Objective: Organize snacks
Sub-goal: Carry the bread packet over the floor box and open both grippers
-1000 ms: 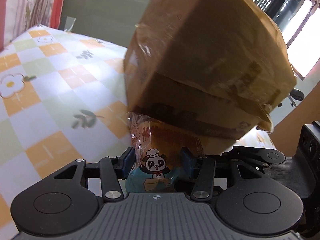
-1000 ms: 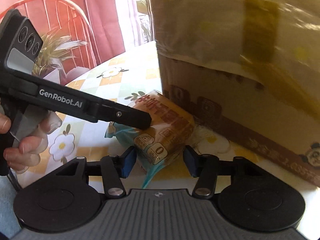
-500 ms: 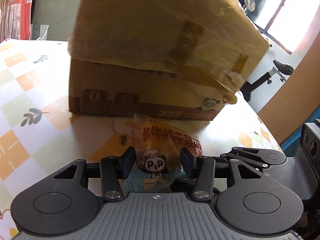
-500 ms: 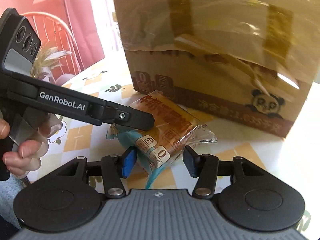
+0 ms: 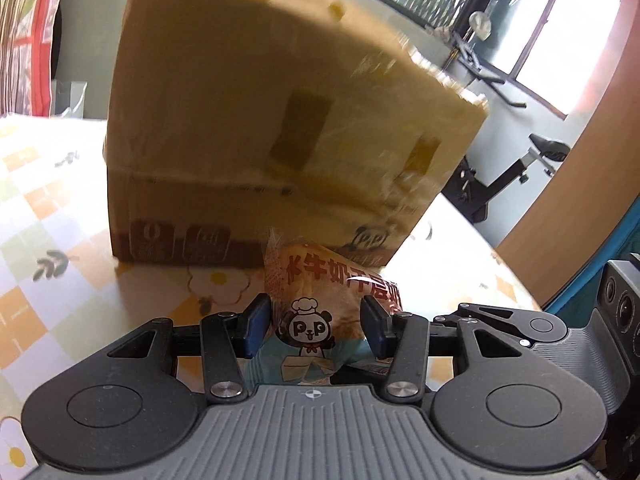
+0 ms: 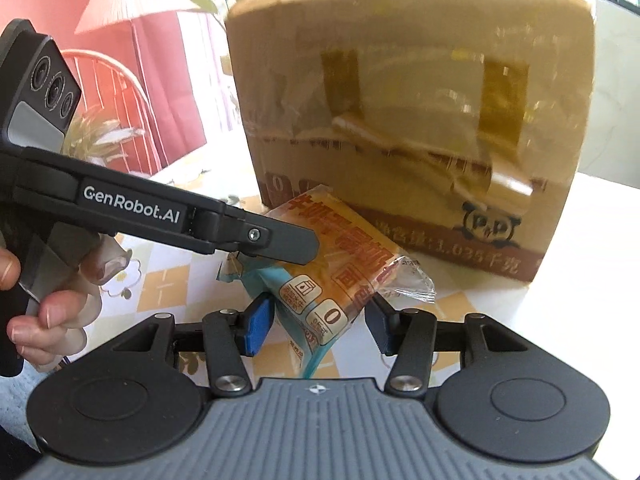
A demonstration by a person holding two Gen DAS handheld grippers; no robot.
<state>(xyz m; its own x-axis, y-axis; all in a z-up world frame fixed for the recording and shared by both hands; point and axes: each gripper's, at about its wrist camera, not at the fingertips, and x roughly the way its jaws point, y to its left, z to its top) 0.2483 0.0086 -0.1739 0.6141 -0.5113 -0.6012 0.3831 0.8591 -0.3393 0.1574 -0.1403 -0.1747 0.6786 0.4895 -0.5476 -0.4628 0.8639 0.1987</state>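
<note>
Orange and teal wrapping marks the snack packet (image 5: pixel 316 320) that both my grippers grip at once, lifted above the checked tablecloth (image 5: pixel 48 216). My left gripper (image 5: pixel 316 326) pinches the panda-printed end between its blue pads, jaws partly closed. My right gripper (image 6: pixel 320 322) clamps the packet's other end, jaws likewise partly closed. Just behind the packet stands the taped cardboard box (image 6: pixel 400 128), blurred in both views.

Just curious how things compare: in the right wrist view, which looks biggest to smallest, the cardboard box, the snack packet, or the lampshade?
1. Cardboard box, by far.
2. Snack packet and lampshade look roughly alike; the packet is much nearer the camera, so I won't rank them.
</note>
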